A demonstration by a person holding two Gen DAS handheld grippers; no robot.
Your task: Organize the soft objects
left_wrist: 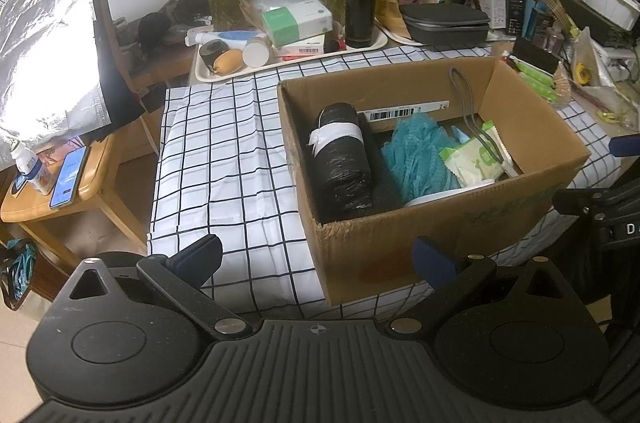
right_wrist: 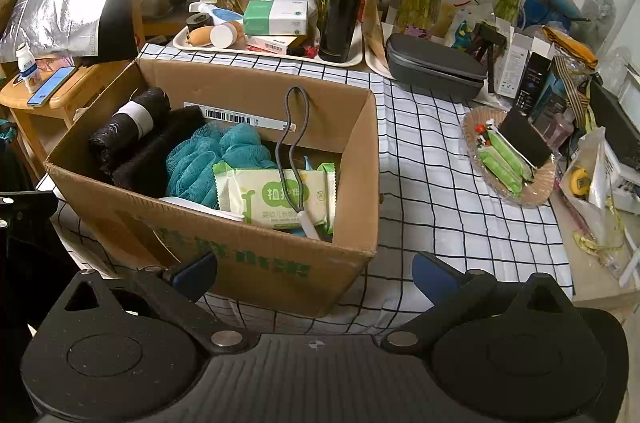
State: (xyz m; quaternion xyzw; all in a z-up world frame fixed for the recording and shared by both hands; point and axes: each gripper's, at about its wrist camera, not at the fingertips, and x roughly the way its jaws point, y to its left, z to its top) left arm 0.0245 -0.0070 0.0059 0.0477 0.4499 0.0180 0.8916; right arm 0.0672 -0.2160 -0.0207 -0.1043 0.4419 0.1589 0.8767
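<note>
Left gripper (left_wrist: 316, 259): I see its fingers spread wide and holding nothing, hanging before the near edge of the table, with the box corner at about 1 o'clock.

Tablecloth (left_wrist: 224, 159): the checked cloth at 11 o'clock of my left view lies bare; no soft thing waits there.

Box (right_wrist: 256, 259): the cardboard box stands open on the cloth, at 12 o'clock from the right camera.

Black roll (left_wrist: 340, 159): lies along the left wall of the box, next to a dark pad.

Blue sponge (right_wrist: 208, 159): the net bath sponge sits in the middle, touching the pad.

Wipes pack (right_wrist: 276, 199): rests at the right end, a grey cord (right_wrist: 290, 131) draped over it (the cord leans up against the far wall).

Right gripper (right_wrist: 314, 273): fingers apart, gripping nothing, just short of the box front.

Basket (right_wrist: 540, 191): at 2 o'clock, holding green packets, well apart from the box.

Progress: I judge the sorting nearly or fully done, since the soft things I can pick out are already inside; whether the green packets belong too, I cannot tell.
</note>
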